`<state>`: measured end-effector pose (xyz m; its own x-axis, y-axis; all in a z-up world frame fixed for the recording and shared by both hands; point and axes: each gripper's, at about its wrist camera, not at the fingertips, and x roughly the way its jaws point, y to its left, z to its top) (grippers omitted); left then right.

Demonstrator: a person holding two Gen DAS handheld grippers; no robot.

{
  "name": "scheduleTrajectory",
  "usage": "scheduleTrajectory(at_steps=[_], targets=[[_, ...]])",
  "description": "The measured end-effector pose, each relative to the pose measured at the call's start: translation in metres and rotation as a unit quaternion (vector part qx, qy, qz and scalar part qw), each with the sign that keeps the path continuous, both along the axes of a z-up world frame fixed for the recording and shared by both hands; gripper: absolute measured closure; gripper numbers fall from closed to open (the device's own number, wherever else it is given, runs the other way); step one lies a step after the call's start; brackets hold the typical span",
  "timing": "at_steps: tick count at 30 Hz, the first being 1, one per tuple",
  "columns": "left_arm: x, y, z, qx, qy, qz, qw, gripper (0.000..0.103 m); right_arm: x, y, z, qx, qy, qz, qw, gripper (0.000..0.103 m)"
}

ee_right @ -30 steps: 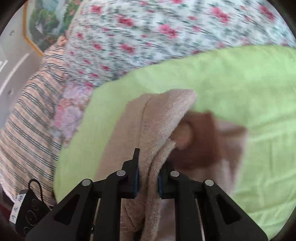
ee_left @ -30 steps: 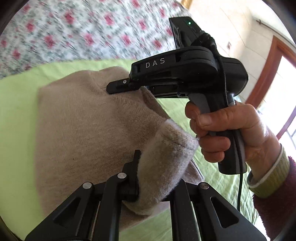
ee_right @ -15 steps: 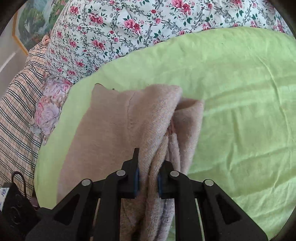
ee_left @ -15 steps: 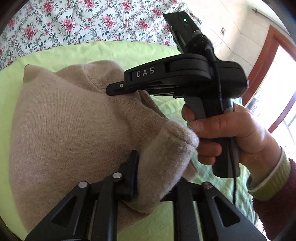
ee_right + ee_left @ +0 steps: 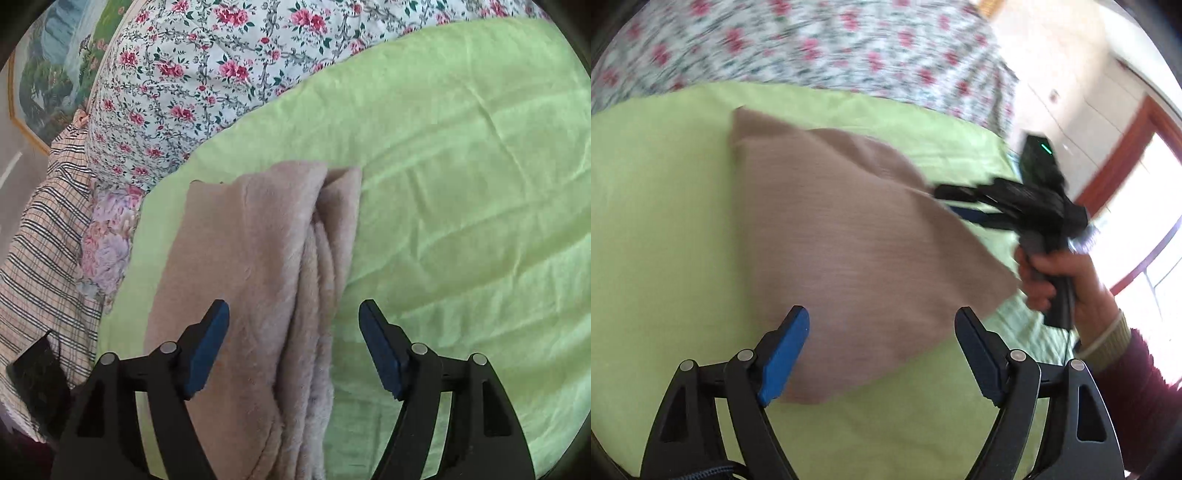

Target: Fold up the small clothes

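Note:
A beige knit garment (image 5: 849,251) lies folded on the green sheet (image 5: 657,221). It also shows in the right wrist view (image 5: 258,266), with its layered folded edge running toward the camera. My left gripper (image 5: 882,332) is open and empty just above the garment's near edge. My right gripper (image 5: 293,328) is open and empty over the garment's folded edge. In the left wrist view the right gripper (image 5: 960,201) is blurred, at the garment's right side.
A floral quilt (image 5: 207,74) lies behind the green sheet (image 5: 461,184). A striped cloth (image 5: 40,236) and a dark device (image 5: 33,380) sit at the left. A window with a red-brown frame (image 5: 1126,155) is at the right.
Both grippers have opened and let go of the garment. It now lies flat on the sheet. The right gripper has drawn away to the garment's right side.

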<state>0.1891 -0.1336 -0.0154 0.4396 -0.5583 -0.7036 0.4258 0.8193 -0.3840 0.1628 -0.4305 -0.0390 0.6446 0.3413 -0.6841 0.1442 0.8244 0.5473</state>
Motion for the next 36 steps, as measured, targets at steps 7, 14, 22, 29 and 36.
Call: scheduleTrajectory(at_steps=[7,14,22,29,36], targets=[[0.068,0.034,-0.025,-0.057,0.07,0.038,0.9952,0.021,0.014,0.0,-0.015,0.044,0.009,0.006,0.999,0.03],[0.119,0.035,-0.067,-0.116,0.153,0.026,0.981,0.017,0.027,0.004,-0.027,0.049,0.024,0.016,0.998,0.032],[0.11,0.032,-0.056,-0.123,0.123,0.01,0.9848,0.055,0.012,0.027,-0.012,0.049,0.0,0.016,0.999,0.071],[0.054,0.095,-0.018,-0.088,0.092,0.04,0.991,0.056,0.003,0.103,0.002,0.071,-0.037,0.066,0.995,0.072],[0.002,0.164,-0.013,-0.039,0.071,0.085,0.9931,0.056,0.005,0.178,-0.034,0.116,-0.03,0.102,0.988,0.072]])
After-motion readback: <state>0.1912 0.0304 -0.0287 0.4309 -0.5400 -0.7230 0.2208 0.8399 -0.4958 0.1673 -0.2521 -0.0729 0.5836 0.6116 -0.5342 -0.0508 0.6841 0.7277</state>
